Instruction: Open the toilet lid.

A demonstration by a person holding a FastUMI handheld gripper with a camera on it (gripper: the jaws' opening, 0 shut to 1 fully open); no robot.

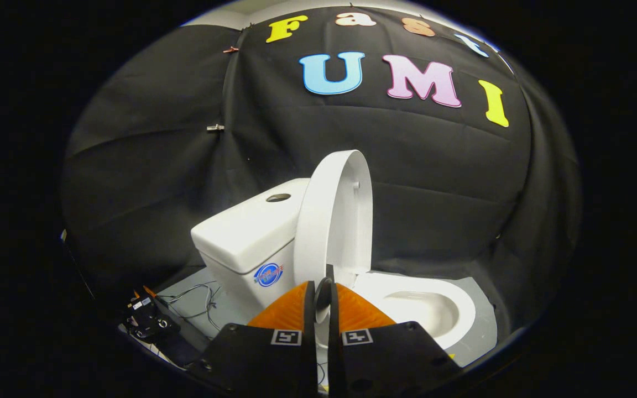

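The lid (332, 221) stands nearly upright before the tank (246, 232) — the gripper (322, 293) fingers almost closed, pinching its edge, I think; released too early, it may fall back

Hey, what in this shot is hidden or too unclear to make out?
- Gripper: fingers nearly together around the lid's lower edge; contact hidden by the fingers themselves.
- Lid hinge: behind the fingers.
- Bowl: near rim cut off by the gripper body.
- Tank sticker: too small to read.
- Black box beside the tank: dark, unclear.
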